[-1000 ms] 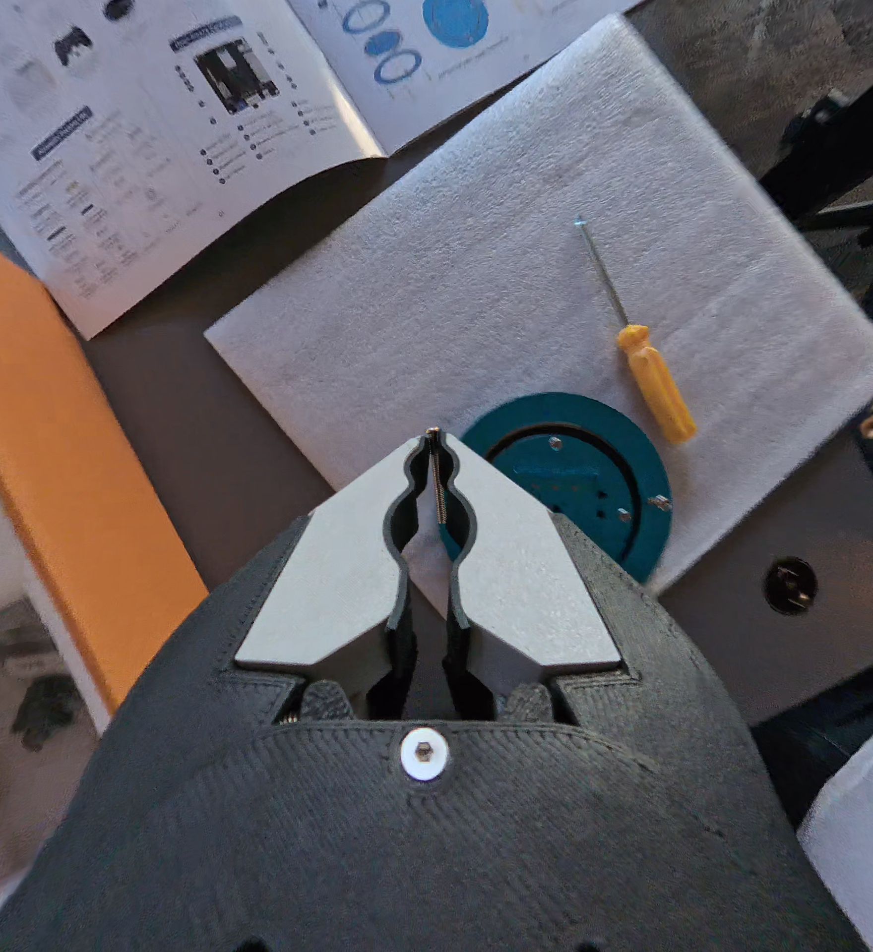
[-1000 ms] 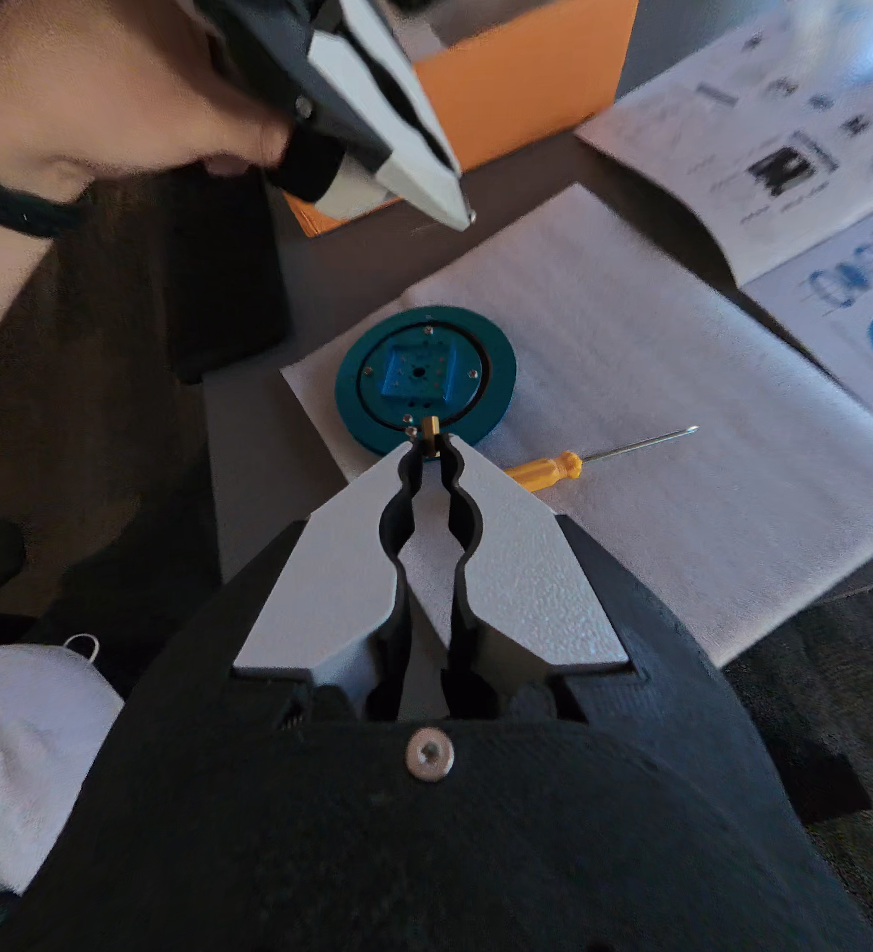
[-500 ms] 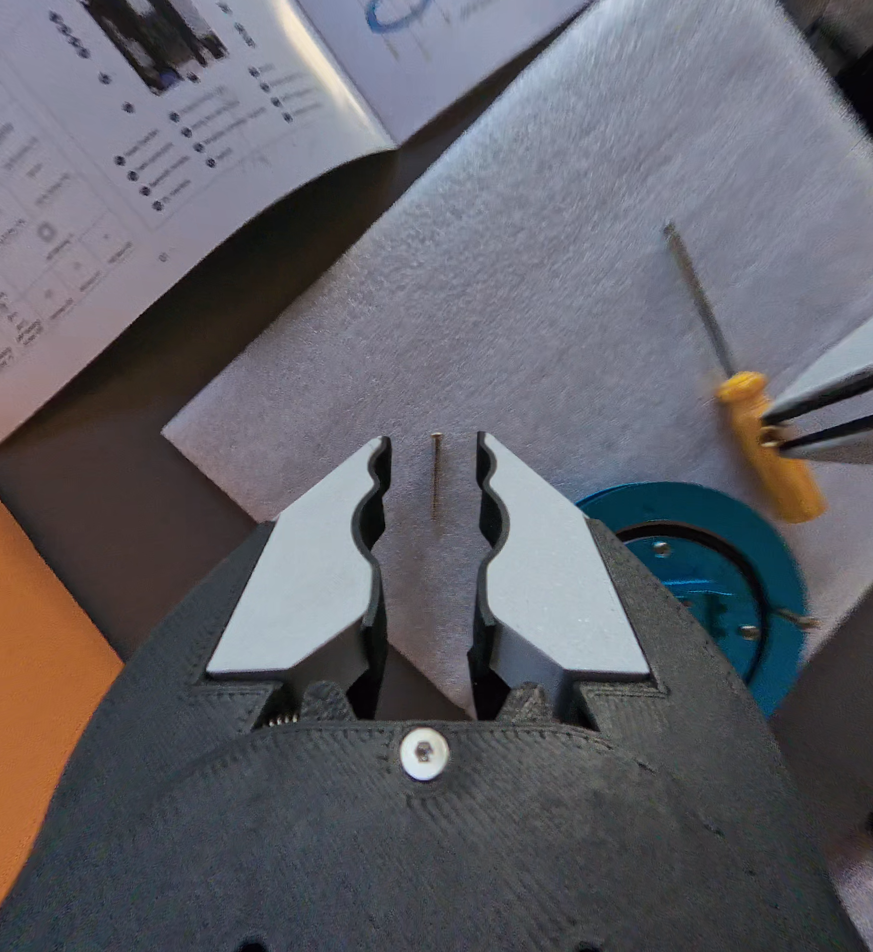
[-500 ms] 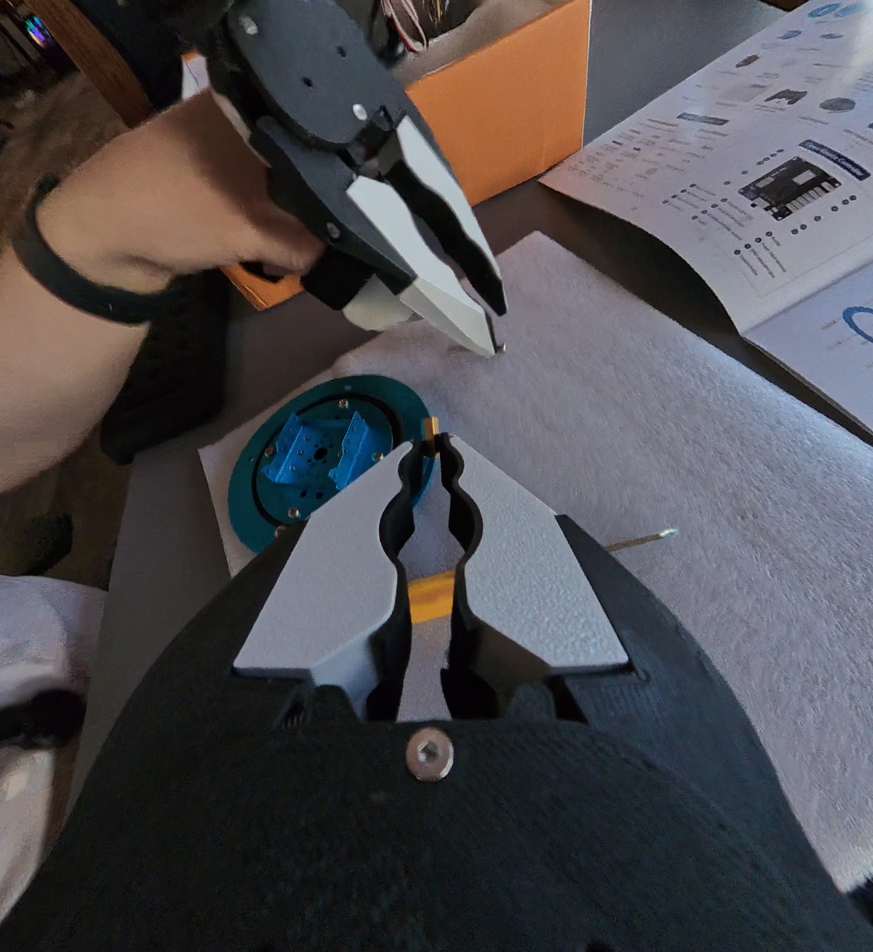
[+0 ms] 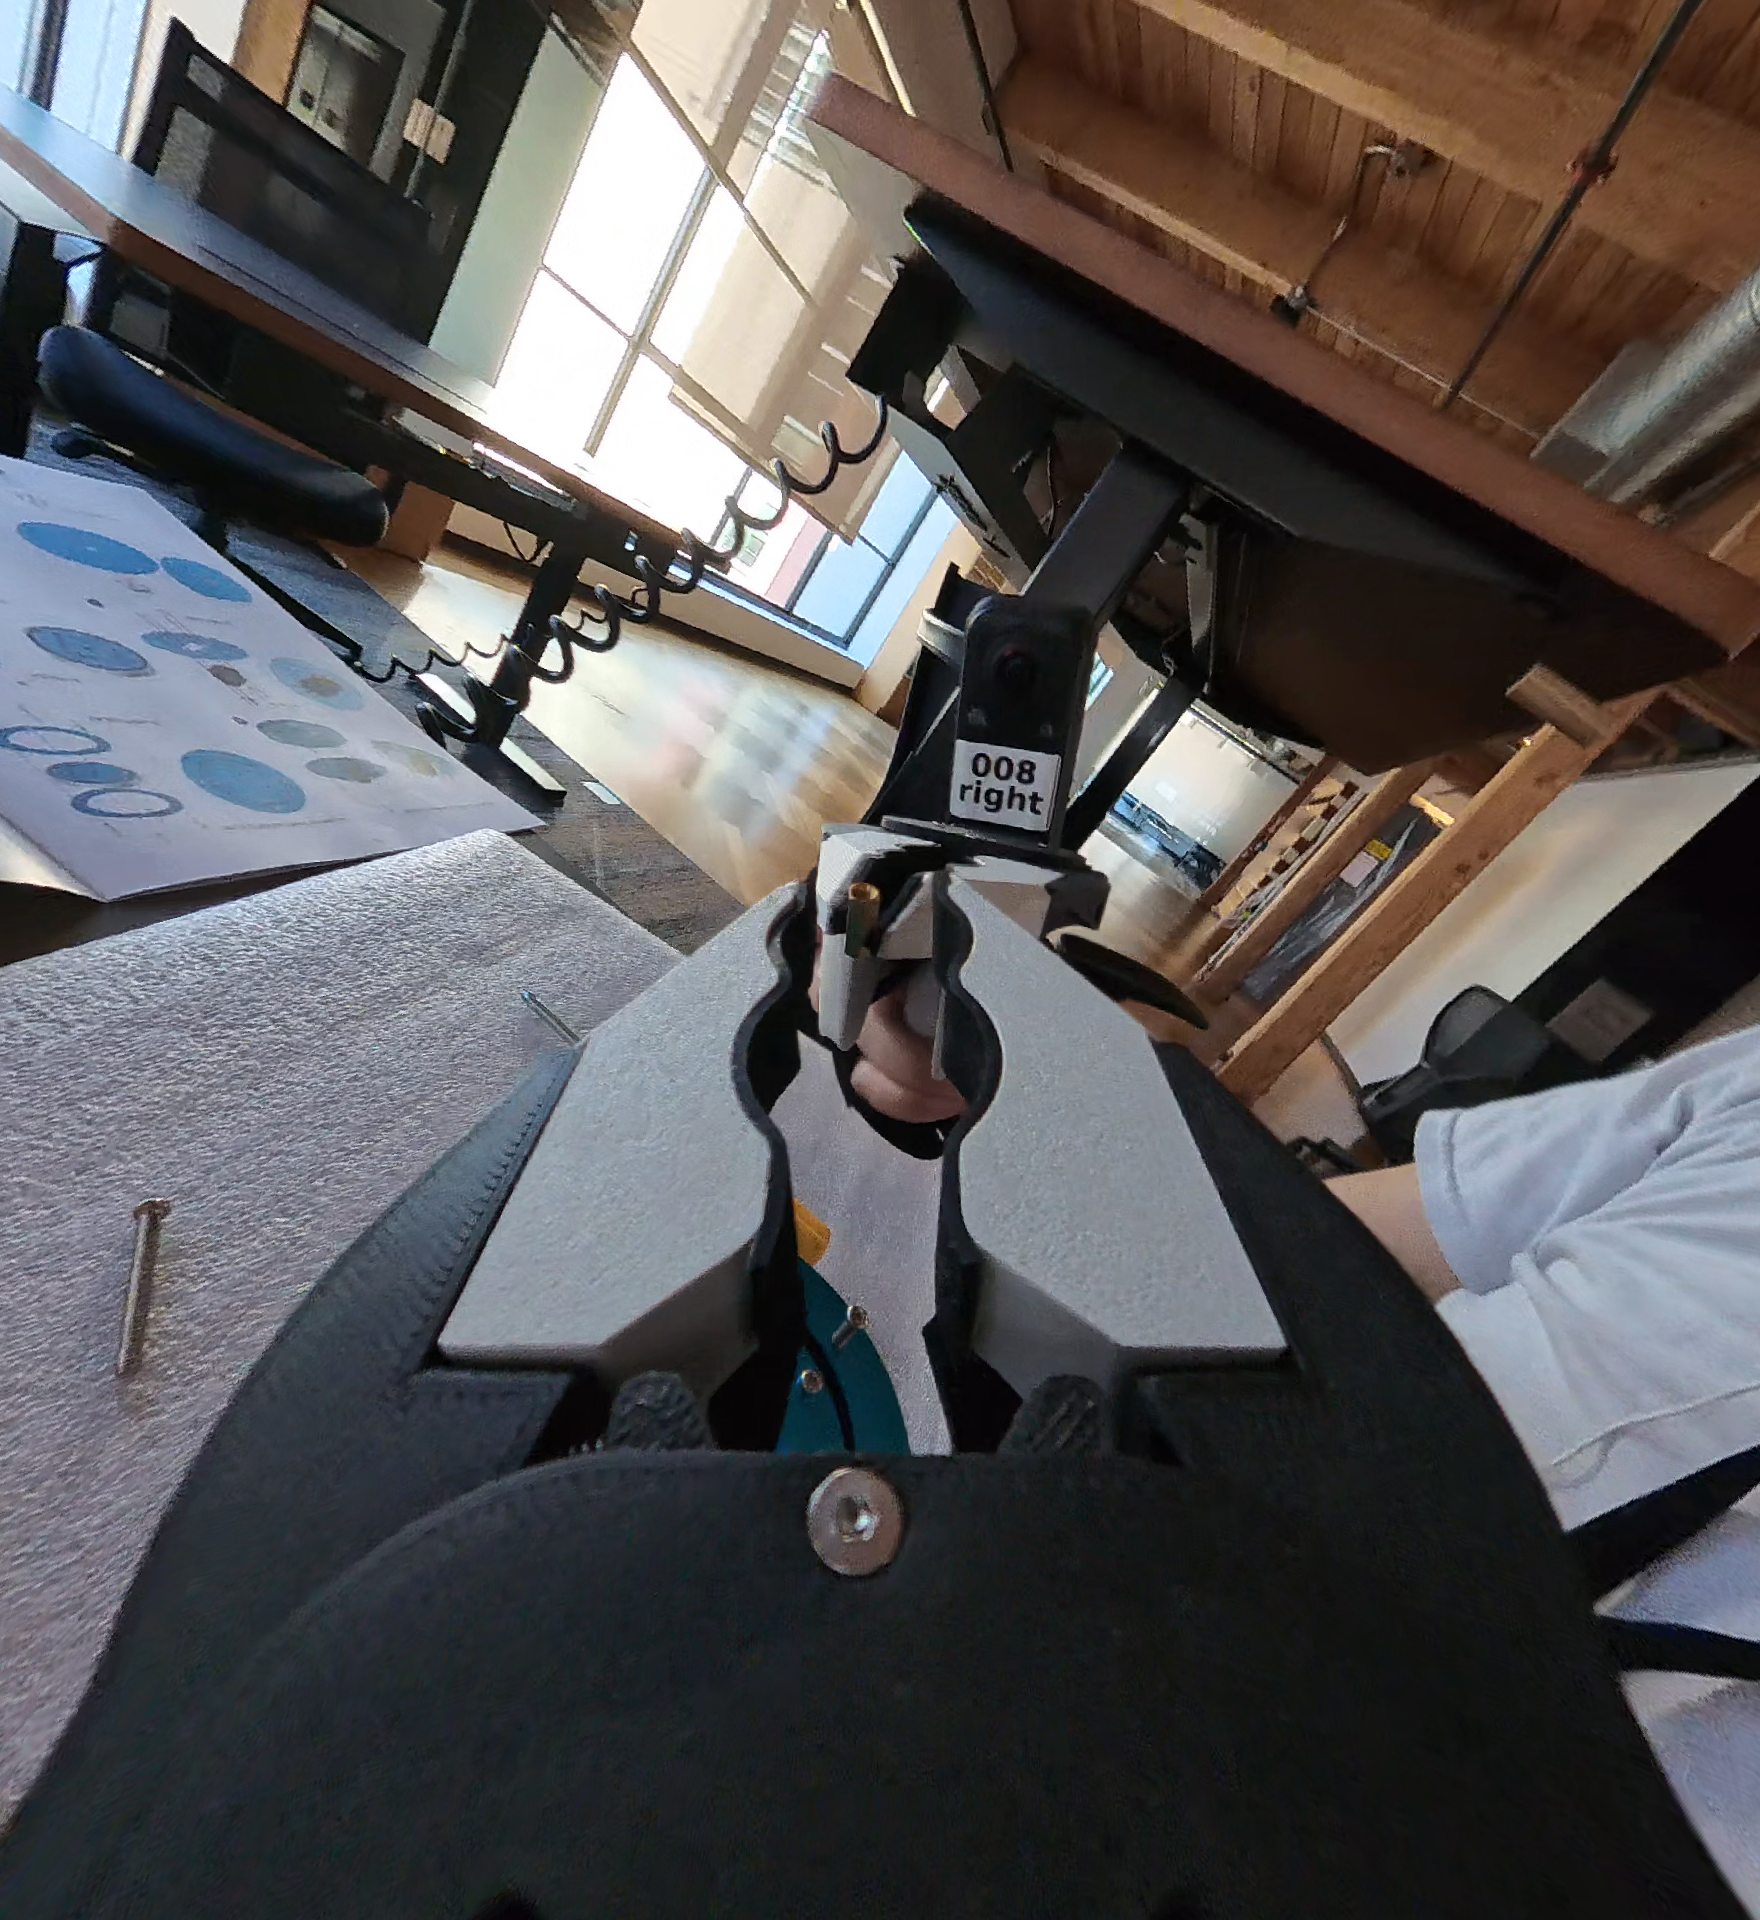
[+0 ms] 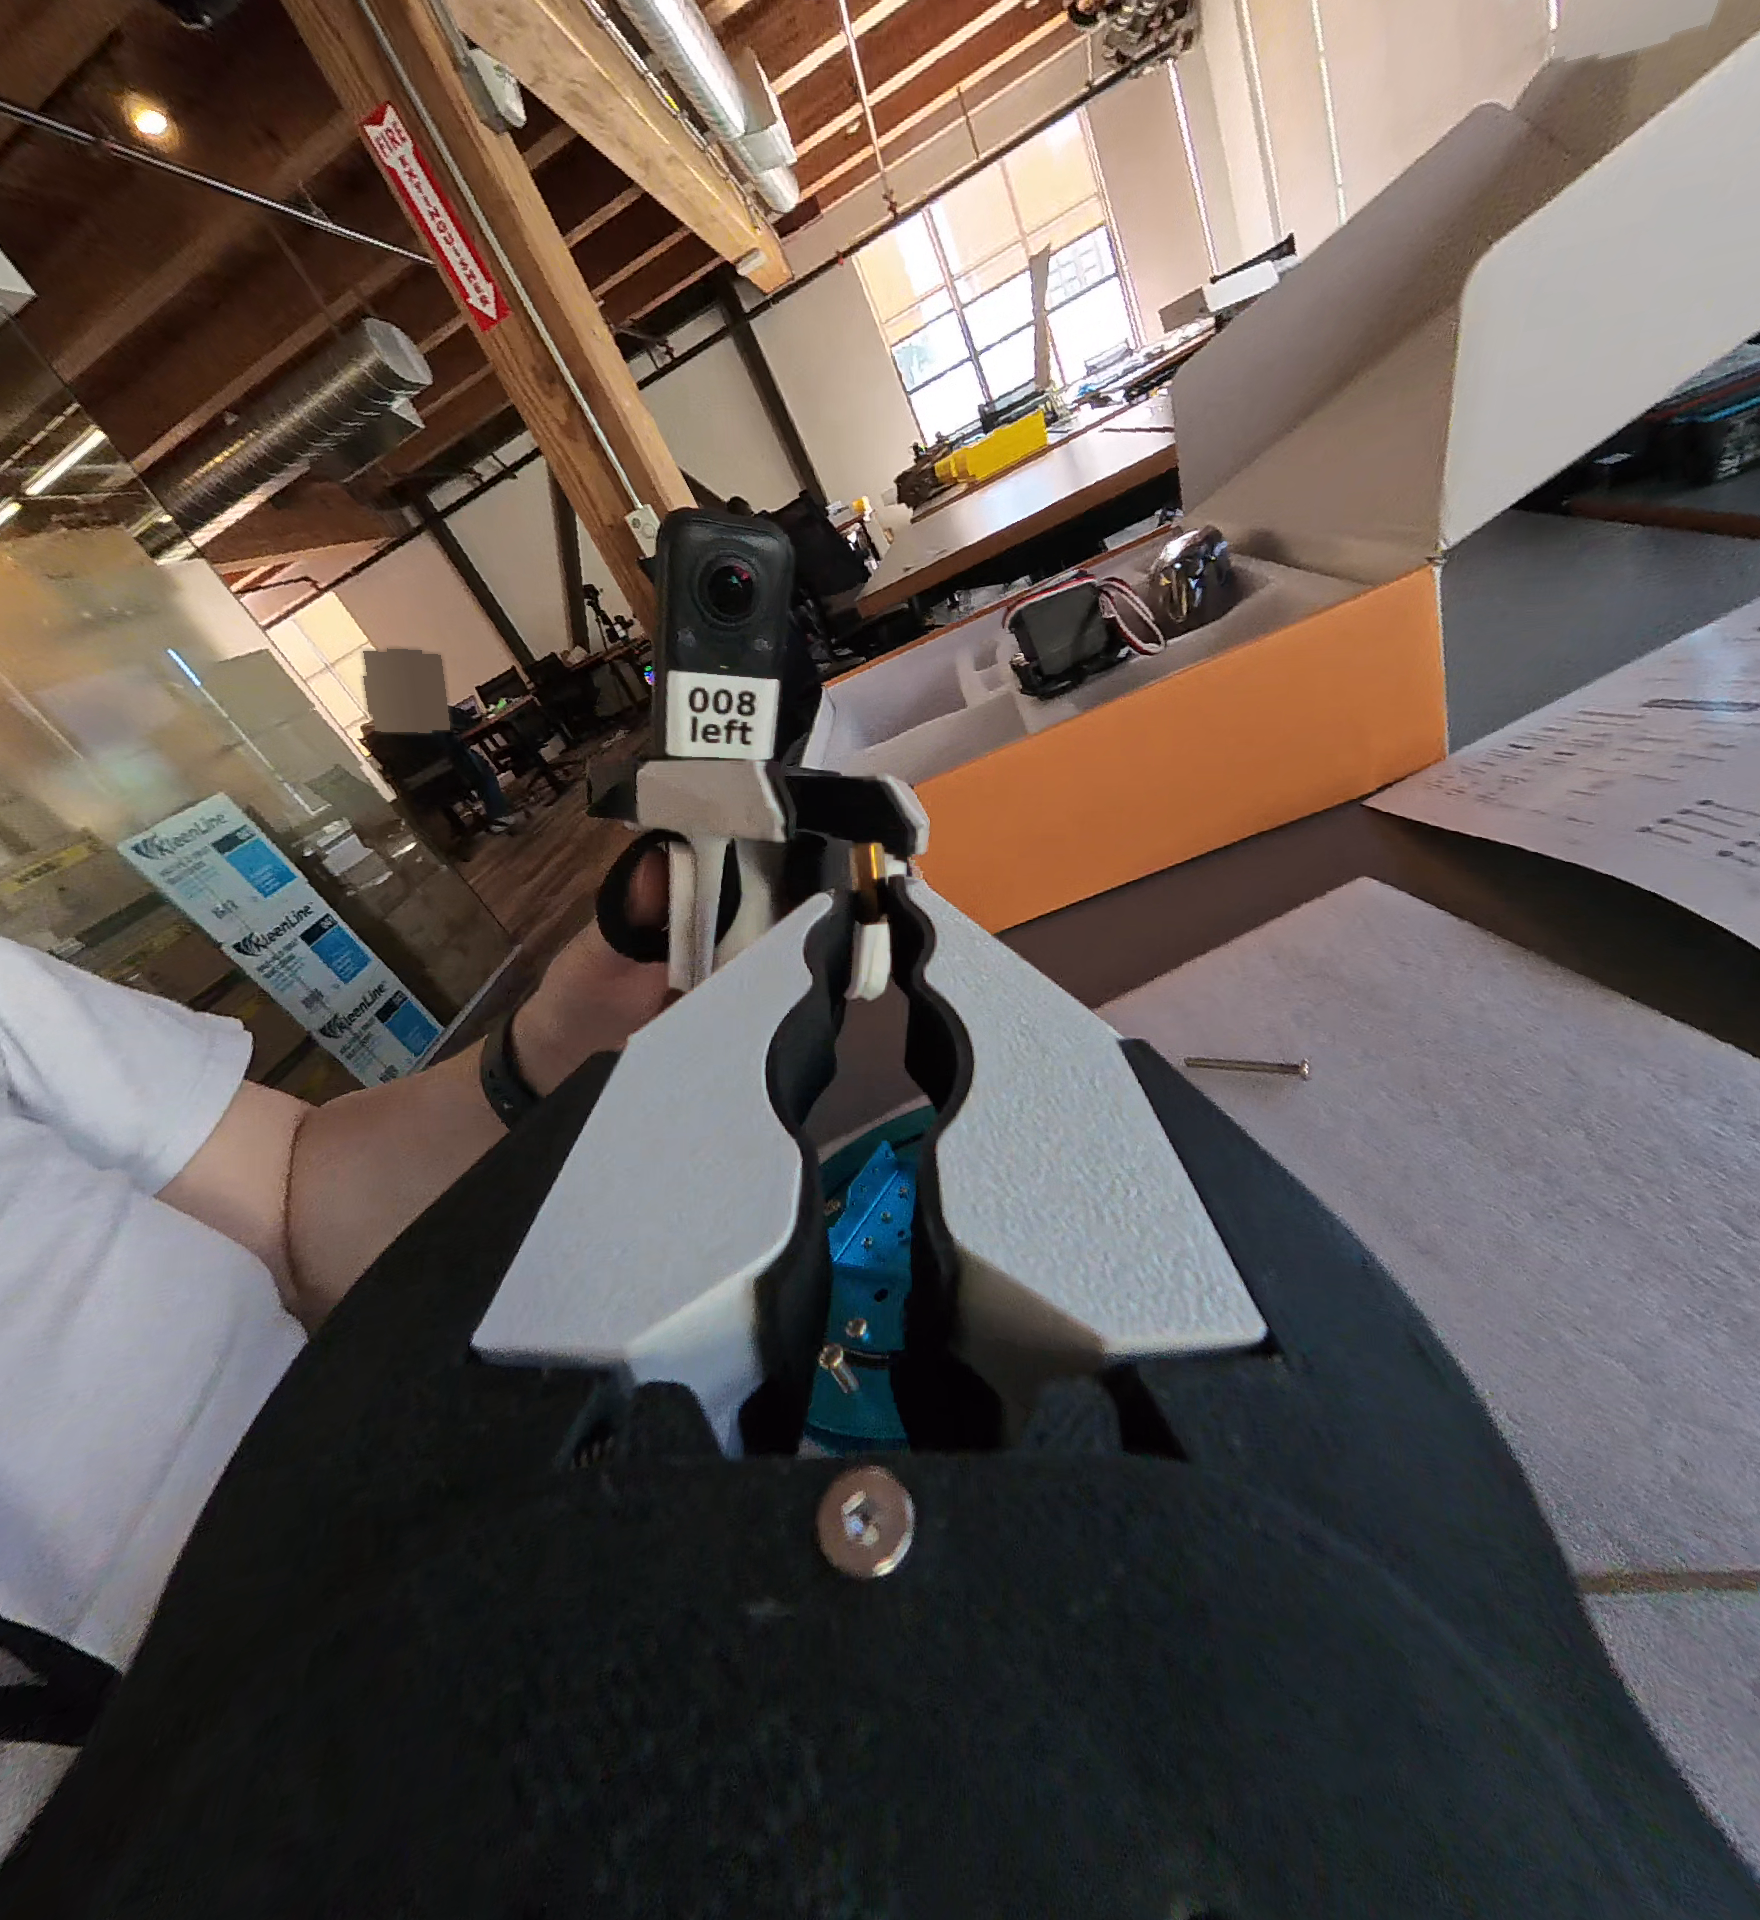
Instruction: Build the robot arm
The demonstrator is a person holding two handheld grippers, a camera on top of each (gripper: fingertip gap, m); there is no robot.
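Note:
My left gripper (image 5: pixel 868 896) is open and empty, raised level above the foam sheet (image 5: pixel 232 1091). My right gripper (image 6: pixel 868 896) is shut on a small brass standoff (image 6: pixel 865 873) and faces the left one tip to tip. In the left wrist view the standoff (image 5: pixel 860 914) sits between my left gripper's open fingertips; I cannot tell if it touches them. A long thin screw (image 5: pixel 143 1283) lies loose on the foam; it also shows in the right wrist view (image 6: pixel 1248 1065). A teal disc (image 6: pixel 855 1382) with a blue bracket (image 6: pixel 871 1226) lies below both grippers.
A yellow screwdriver (image 5: pixel 811 1242) lies by the disc, mostly hidden. An open orange box (image 6: pixel 1167 748) with parts stands behind the left gripper. An open booklet (image 5: pixel 128 675) lies beyond the foam. A person's arms and white sleeves (image 5: pixel 1603 1247) are close by. The tips of both grippers are at nearly the same place.
The left gripper opened and let the long screw go onto the foam. Both grippers then tilted up from the table and now face each other. The right still holds the standoff.

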